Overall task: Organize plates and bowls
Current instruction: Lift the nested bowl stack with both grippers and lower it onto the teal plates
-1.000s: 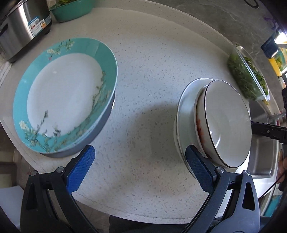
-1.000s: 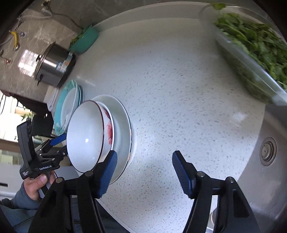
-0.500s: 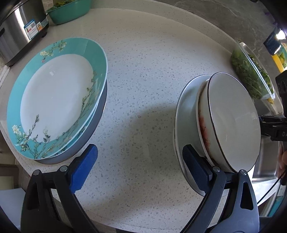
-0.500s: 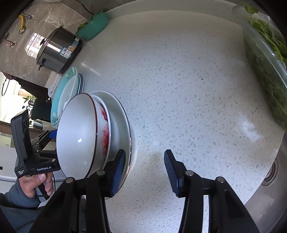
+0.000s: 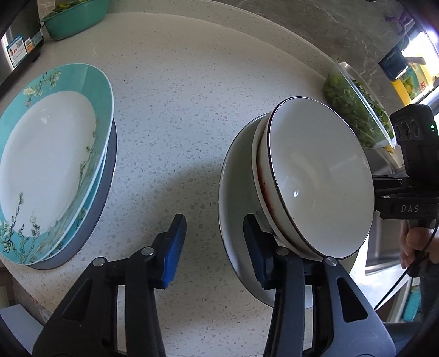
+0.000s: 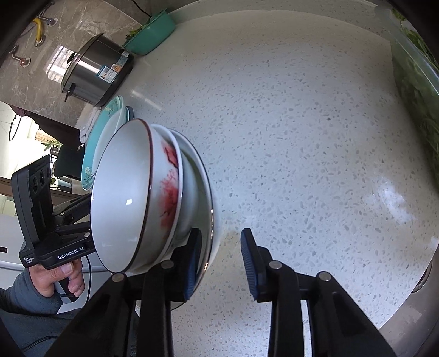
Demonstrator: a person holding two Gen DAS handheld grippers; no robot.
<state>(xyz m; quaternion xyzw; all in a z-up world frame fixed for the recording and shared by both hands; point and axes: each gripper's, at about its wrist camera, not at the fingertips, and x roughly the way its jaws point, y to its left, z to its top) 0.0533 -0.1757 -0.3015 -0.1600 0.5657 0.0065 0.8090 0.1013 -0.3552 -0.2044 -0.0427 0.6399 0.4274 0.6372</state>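
Observation:
A white plate (image 5: 233, 206) on the speckled counter carries two nested white bowls (image 5: 321, 178); the top one has a dark rim, and a red flower pattern (image 6: 170, 192) shows between them. My left gripper (image 5: 215, 250) straddles the plate's near rim, one blue pad over the plate and one outside it. Its jaws are closing, with a gap still showing. From the opposite side my right gripper (image 6: 219, 261) straddles the same plate (image 6: 199, 197), jaws also closing, the outer pad clear of the rim. A teal floral plate (image 5: 55, 151) tops a separate stack at the left.
A steel rice cooker (image 6: 93, 74) and a teal bowl of greens (image 5: 74, 19) stand at the back. A clear container of greens (image 5: 356, 115) lies by the sink (image 5: 381, 247). The counter's curved front edge runs just under both grippers. A hand (image 6: 55, 277) holds the left gripper.
Both grippers have come in closer to the white plate and its bowls, and both pairs of jaws have narrowed markedly around its rim. The dishes have not shifted.

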